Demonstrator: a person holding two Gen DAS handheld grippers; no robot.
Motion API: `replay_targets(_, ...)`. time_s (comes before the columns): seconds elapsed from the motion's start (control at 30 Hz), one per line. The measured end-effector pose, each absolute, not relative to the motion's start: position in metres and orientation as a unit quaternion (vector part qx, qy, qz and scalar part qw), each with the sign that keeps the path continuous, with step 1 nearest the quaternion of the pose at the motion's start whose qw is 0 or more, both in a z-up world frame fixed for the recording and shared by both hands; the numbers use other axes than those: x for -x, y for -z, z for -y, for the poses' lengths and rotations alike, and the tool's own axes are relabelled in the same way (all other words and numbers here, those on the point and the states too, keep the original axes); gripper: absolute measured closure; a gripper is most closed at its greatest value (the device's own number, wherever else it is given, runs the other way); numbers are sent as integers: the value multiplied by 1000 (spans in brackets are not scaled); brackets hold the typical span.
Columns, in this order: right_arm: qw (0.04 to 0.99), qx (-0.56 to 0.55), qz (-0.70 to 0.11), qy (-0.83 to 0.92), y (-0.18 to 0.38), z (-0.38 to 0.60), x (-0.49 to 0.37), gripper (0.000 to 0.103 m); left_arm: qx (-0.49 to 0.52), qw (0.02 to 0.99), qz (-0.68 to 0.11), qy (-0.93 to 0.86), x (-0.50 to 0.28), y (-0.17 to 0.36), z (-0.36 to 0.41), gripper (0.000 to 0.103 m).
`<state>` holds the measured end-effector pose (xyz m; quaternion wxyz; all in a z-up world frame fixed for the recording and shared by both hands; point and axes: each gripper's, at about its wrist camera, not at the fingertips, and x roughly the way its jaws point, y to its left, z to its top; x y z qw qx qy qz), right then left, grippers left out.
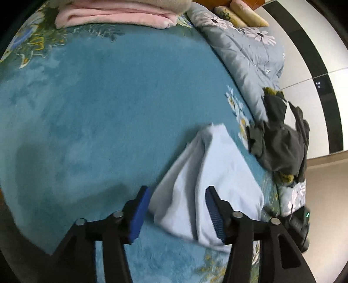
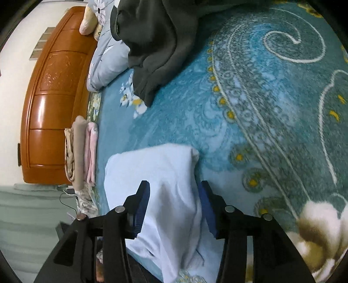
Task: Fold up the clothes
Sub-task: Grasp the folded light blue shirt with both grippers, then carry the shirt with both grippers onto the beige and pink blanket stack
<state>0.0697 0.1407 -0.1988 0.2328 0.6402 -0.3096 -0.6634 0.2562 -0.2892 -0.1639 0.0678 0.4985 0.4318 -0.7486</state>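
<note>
A folded light blue garment [image 1: 208, 180] lies on the teal floral blanket [image 1: 97, 108] near the bed's edge. My left gripper [image 1: 177, 191] is open, its blue pads either side of the garment's near end, just above it. In the right wrist view the same garment [image 2: 165, 174] runs between the pads of my right gripper [image 2: 174, 187], which is open and straddles it. A dark grey hooded garment [image 1: 280, 141] lies crumpled to the right, also at the top of the right wrist view [image 2: 152, 39].
A stack of folded pink and beige clothes [image 1: 117, 15] sits at the far side of the bed, also in the right wrist view [image 2: 83, 152]. A grey floral quilt [image 1: 245, 48], pillows [image 1: 245, 13] and the wooden headboard [image 2: 54, 98] lie beyond.
</note>
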Motion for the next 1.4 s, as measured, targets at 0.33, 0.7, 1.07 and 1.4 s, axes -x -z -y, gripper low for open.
replay_targets(0.33,245,-660,355,616,219,-134,-110,55,-544,24,-393,741,-197,191,250,46)
replay_targets(0.7,231,-648,311,656,187,-111,-88,93,-506,0,-381,774,-210,162,243,92)
replay_targets(1.07,376,-608,204,669,90,29,-3,93,-337,67,-387,856,-218,47,402,92)
replay_targets(1.4,563,-490,105,657,-41,310,80,93,-186,150,-376,895,-218,-33,566,92)
